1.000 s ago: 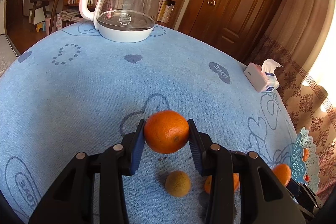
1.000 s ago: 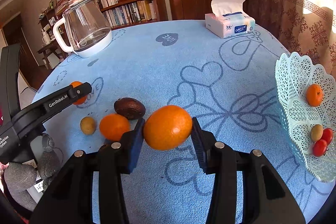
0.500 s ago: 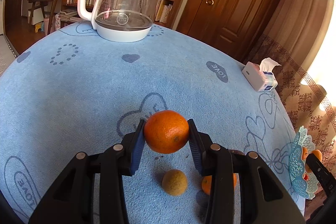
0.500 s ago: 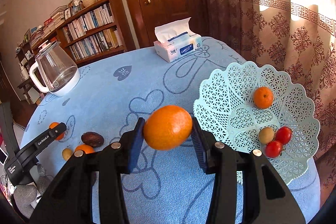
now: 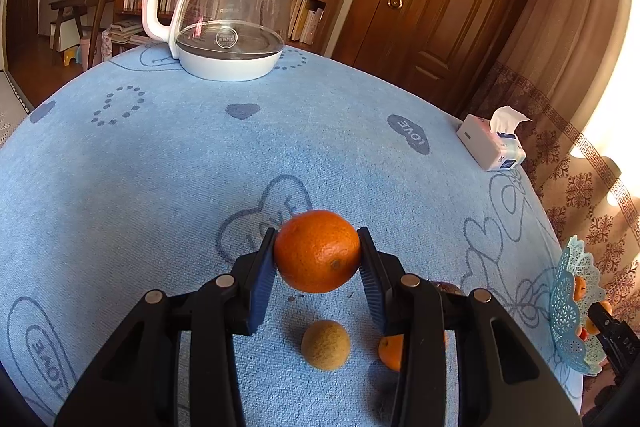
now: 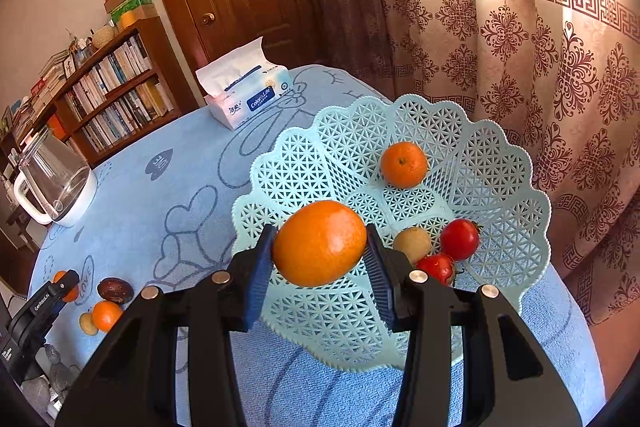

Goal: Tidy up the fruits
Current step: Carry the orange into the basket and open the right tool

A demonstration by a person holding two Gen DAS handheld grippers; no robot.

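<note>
My left gripper [image 5: 317, 255] is shut on an orange [image 5: 317, 251], held above the blue cloth. Under it lie a small brown fruit [image 5: 325, 344] and another orange [image 5: 391, 351], partly hidden by a finger. My right gripper [image 6: 320, 247] is shut on a second orange [image 6: 319, 243], held over the near rim of the pale green lattice basket [image 6: 344, 319]. The basket holds an orange [image 6: 403, 163], a brown fruit [image 6: 412, 239] and two tomatoes [image 6: 459, 239]. On the cloth at far left lie a dark fruit [image 6: 115, 290], an orange [image 6: 105, 315] and a small brown fruit [image 6: 85, 323].
A glass kettle [image 5: 236, 15] stands at the back of the round table [image 5: 160, 167]. A tissue box [image 5: 491, 143] sits near the right edge; the basket [image 5: 572, 303] stands beyond it. Bookshelves, a wooden door and curtains surround the table.
My right gripper has swung right with its orange, from over the loose fruits to over the basket, and rolled. The left gripper has stayed in place holding its orange.
</note>
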